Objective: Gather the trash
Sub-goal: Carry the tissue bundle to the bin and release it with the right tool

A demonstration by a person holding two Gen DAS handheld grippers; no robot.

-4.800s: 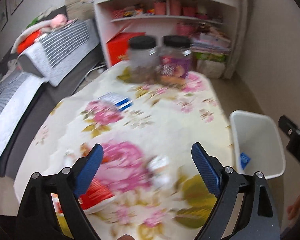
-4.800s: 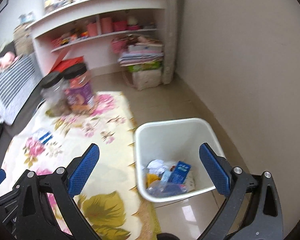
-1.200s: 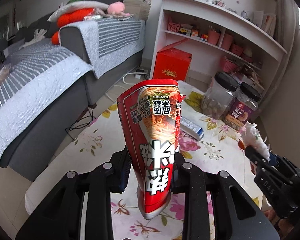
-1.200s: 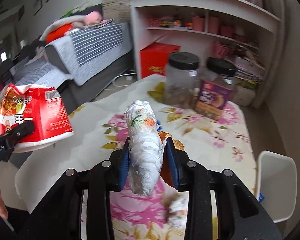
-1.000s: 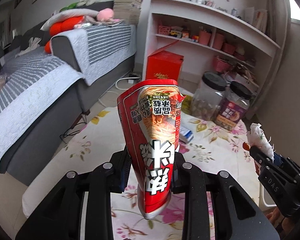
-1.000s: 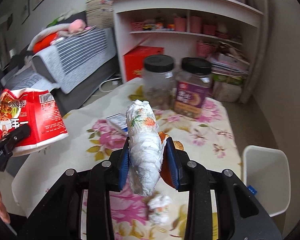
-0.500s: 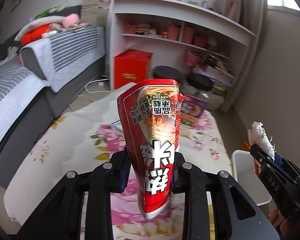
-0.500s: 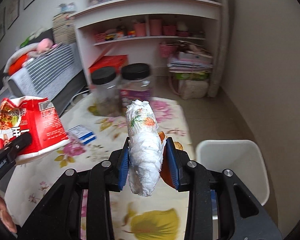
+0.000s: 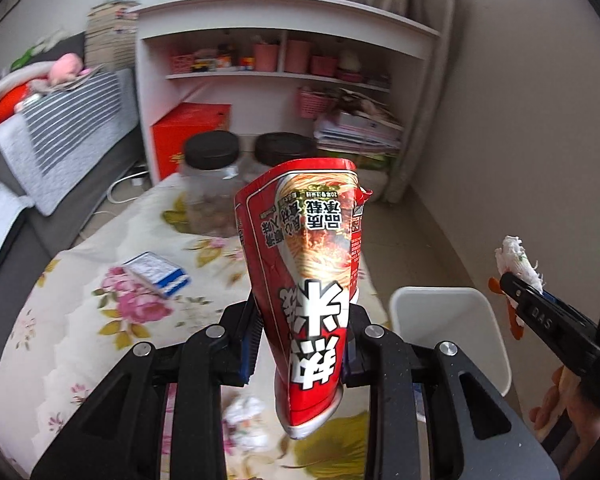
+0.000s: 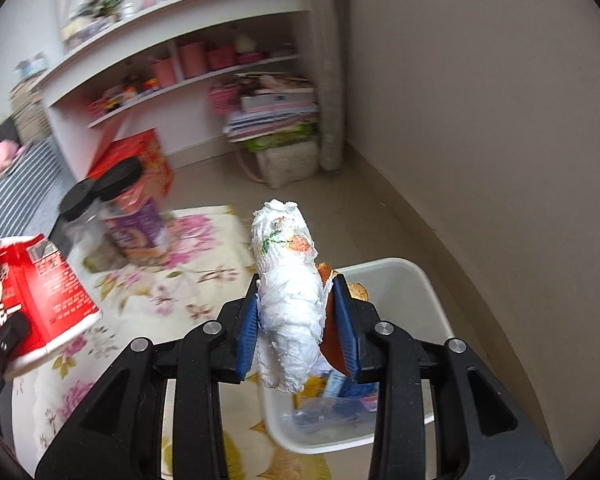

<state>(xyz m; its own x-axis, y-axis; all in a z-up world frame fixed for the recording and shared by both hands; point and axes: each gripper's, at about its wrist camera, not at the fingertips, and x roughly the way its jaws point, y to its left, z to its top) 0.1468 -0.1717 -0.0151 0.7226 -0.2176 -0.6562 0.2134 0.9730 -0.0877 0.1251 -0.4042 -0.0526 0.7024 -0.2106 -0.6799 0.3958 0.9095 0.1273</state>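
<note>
My left gripper (image 9: 300, 342) is shut on a squashed red noodle cup (image 9: 310, 276), held upright above the floral table. My right gripper (image 10: 296, 324) is shut on a crumpled white tissue wad (image 10: 290, 292), with an orange scrap (image 10: 332, 340) pressed against its right pad. Beneath and just past the right gripper is the white trash bin (image 10: 432, 308), with wrappers in its bottom. In the left wrist view the bin (image 9: 472, 320) stands right of the table, and the right gripper with its tissue (image 9: 518, 264) hangs above it. A second tissue ball (image 9: 246, 426) lies on the cloth.
Two black-lidded jars (image 9: 212, 184) stand at the table's far end and a small blue-and-white box (image 9: 156, 274) lies on the floral cloth (image 9: 80, 328). A white shelf unit (image 9: 284, 52), a red box (image 9: 188, 136) and a grey sofa (image 9: 48, 148) lie beyond. A bare wall (image 10: 500, 160) bounds the right.
Both grippers have swung right with their loads still gripped. The bin now sits right under the right gripper, and the jars and sofa have slid to the left in both views.
</note>
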